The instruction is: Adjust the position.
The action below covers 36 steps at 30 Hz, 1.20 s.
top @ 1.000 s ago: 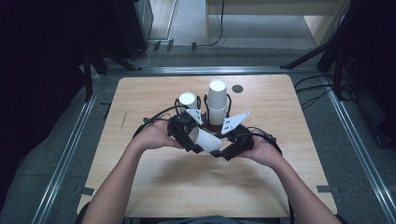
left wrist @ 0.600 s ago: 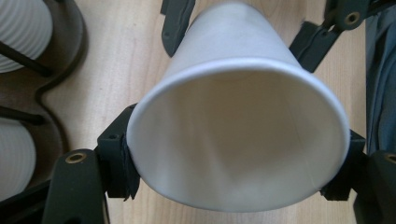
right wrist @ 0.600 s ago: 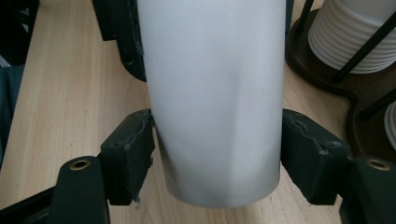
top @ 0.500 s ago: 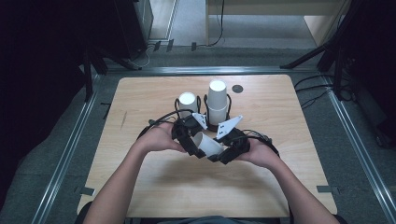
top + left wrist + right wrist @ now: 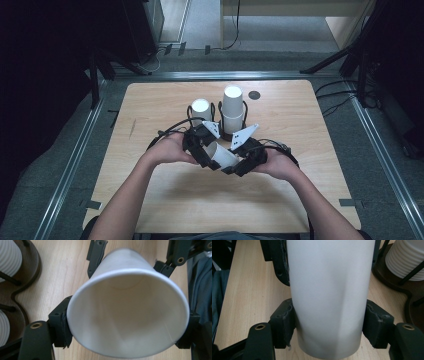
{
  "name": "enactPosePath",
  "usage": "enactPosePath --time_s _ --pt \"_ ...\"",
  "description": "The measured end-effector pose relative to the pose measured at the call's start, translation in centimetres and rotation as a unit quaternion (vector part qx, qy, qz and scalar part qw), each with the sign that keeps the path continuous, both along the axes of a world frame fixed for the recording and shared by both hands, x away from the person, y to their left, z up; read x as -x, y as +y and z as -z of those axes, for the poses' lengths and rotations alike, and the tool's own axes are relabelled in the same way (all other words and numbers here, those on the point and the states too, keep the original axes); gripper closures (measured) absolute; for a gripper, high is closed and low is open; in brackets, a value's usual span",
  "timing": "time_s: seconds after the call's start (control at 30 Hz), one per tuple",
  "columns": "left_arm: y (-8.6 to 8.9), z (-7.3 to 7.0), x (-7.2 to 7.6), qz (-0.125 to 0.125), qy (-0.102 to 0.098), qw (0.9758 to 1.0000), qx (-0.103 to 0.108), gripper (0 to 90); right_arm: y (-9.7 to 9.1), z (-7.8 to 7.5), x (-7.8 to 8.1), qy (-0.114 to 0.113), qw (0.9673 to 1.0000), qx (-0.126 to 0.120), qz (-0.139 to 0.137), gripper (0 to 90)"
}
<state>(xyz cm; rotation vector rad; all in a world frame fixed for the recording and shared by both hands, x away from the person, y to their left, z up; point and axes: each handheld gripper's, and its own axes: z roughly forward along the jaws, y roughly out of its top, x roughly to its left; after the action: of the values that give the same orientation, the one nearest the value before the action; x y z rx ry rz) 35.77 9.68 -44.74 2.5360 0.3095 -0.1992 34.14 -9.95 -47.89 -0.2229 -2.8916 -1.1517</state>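
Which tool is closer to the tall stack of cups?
Right. The right tool sits just below the tall stack; the left tool is below the short stack.

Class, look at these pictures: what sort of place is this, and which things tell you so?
Probably a recording lab: a lone wooden table on grey carpet, black stand legs and trailing cables around it.

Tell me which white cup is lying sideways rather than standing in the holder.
The cup between the two grippers, held near the table's front. It is tipped over, its open mouth facing the left gripper; the short stack and tall stack stand inverted in the holder.
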Motion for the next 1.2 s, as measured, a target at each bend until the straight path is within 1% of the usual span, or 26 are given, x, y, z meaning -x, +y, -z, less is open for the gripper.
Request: enactPosePath --time_s 0.07,0.1,0.13,0.17,0.23,0.3,0.4,0.53,0.6,0.63,0.67,0.7,0.73,0.9,0.97,1.03,1.07,1.17,1.2 --pt "0.1 -0.1 0.1 -0.006 -0.001 1.0 0.008 17.5 -0.1 -0.1 0.0 -0.001 1.0 -0.002 0.001 33.4" --pt "0.1 -0.1 0.1 -0.007 -0.005 0.9999 0.006 14.3 -0.1 -0.1 0.0 0.001 1.0 -0.003 0.003 33.4" --pt "0.1 -0.2 0.1 -0.013 -0.012 0.9998 0.008 11.8 -0.1 -0.1 0.0 0.0 1.0 -0.003 0.004 33.3" --pt "0.1 -0.2 0.2 -0.017 -0.014 0.9997 0.013 10.9 -0.2 -0.1 0.0 0.001 1.0 -0.004 0.006 33.3" --pt "0.2 -0.2 0.1 -0.021 -0.01 0.9995 0.022 10.2 -0.2 -0.1 -0.1 -0.001 1.0 -0.005 0.007 33.2" --pt "0.3 -0.1 0.1 -0.028 -0.008 0.9992 0.026 10.0 -0.4 -0.2 -0.1 -0.005 0.9999 -0.008 0.008 33.2" --pt "0.8 0.0 0.1 -0.037 -0.012 0.9982 0.045 9.9 -0.7 -0.4 -0.2 -0.005 0.9998 -0.017 0.012 33.1" --pt "1.4 -0.1 0.0 -0.057 -0.012 0.9953 0.077 10.0 -1.1 -0.8 -0.4 -0.002 0.9993 -0.031 0.021 33.1" --pt "1.6 -0.1 0.0 -0.063 -0.015 0.9944 0.084 10.0 -1.2 -0.9 -0.4 -0.003 0.999 -0.038 0.024 33.1" --pt "1.7 -0.1 0.1 -0.067 -0.016 0.9935 0.09 10.0 -1.3 -0.9 -0.4 -0.002 0.9989 -0.04 0.025 33.0" --pt "1.7 -0.1 0.2 -0.071 -0.012 0.9928 0.096 10.1 -1.3 -1.0 -0.5 -0.001 0.9988 -0.043 0.025 33.0" --pt "1.8 -0.1 0.2 -0.068 -0.009 0.9927 0.099 11.2 -1.3 -1.0 -0.5 -0.001 0.9987 -0.044 0.026 33.0" --pt "1.9 0.0 0.2 -0.07 -0.006 0.992 0.105 12.9 -1.4 -1.0 -0.5 0.0 0.9986 -0.045 0.027 33.0" --pt "1.9 0.2 0.5 -0.082 -0.012 0.9892 0.12 12.9 -1.5 -1.1 -0.5 0.012 0.998 -0.054 0.031 33.0" --pt "2.0 0.2 0.5 -0.088 -0.012 0.9874 0.131 12.9 -1.6 -1.1 -0.5 0.013 0.9978 -0.058 0.03 33.0" --pt "2.0 0.2 0.5 -0.093 -0.01 0.9854 0.142 12.9 -1.6 -1.0 -0.6 0.019 0.9974 -0.061 0.032 32.9" --pt "2.0 0.2 0.5 -0.095 -0.01 0.985 0.144 12.9 -1.5 -1.0 -0.6 0.023 0.9972 -0.064 0.032 32.9" --pt "1.9 0.3 0.6 -0.096 -0.008 0.9842 0.148 12.9 -1.3 -1.0 -0.5 0.024 0.9969 -0.066 0.033 32.9" --pt "1.8 0.3 0.6 -0.097 -0.012 0.9843 0.147 13.0 -1.3 -1.0 -0.5 0.025 0.9967 -0.07 0.032 33.0"
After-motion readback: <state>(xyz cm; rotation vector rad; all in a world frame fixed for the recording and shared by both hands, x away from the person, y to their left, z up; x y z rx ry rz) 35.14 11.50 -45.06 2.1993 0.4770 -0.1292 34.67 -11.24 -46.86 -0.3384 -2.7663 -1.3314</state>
